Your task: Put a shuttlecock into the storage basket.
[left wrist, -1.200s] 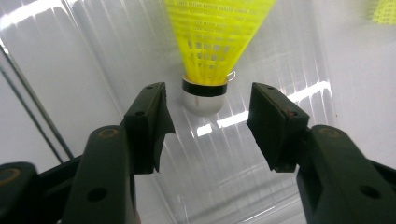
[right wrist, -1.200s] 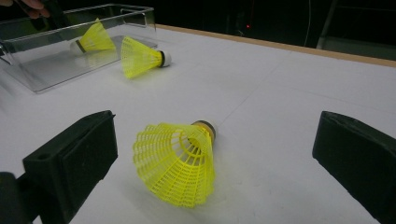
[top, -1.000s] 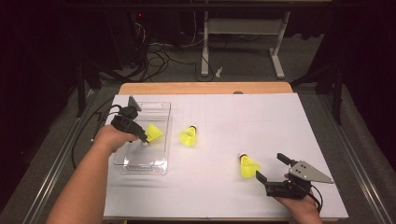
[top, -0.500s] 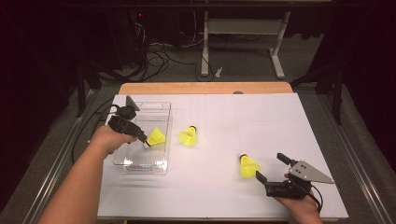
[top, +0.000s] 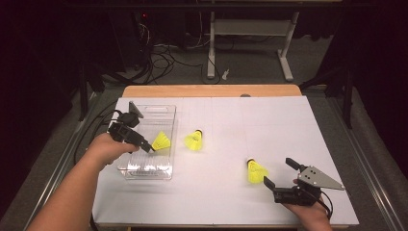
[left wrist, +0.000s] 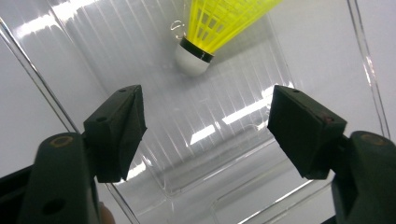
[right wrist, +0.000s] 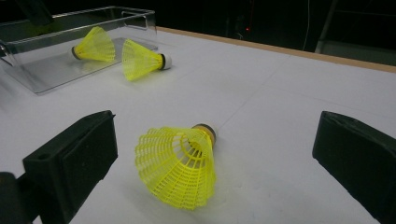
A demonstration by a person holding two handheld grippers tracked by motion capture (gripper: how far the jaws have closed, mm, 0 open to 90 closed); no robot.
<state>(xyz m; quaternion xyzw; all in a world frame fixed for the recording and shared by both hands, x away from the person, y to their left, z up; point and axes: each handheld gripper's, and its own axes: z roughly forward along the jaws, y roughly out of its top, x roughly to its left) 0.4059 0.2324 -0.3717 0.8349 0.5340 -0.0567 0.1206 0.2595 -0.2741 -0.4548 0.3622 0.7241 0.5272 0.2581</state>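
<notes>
Three yellow shuttlecocks are in view. One [top: 161,142] [left wrist: 219,23] lies inside the clear plastic box [top: 144,166] at the table's left. My left gripper [top: 147,147] [left wrist: 205,112] hovers over the box just short of its white cork; its jaws have just been opening and nothing is between them. A second shuttlecock [top: 193,140] [right wrist: 142,59] lies on the white table right of the box. The third [top: 255,171] [right wrist: 180,163] lies on its side in front of my right gripper [top: 278,172] [right wrist: 219,135], which stands open and apart from it.
The white sheet [top: 269,125] covers the table, with a wooden edge [top: 211,90] at the back. A cable trails off the table's left side from the left gripper. Beyond the table, a dark floor holds cables and a desk frame [top: 250,29].
My left gripper's jaws have spread and the hand has drawn back slightly left, leaving the shuttlecock lying in the box. The right gripper has stayed put.
</notes>
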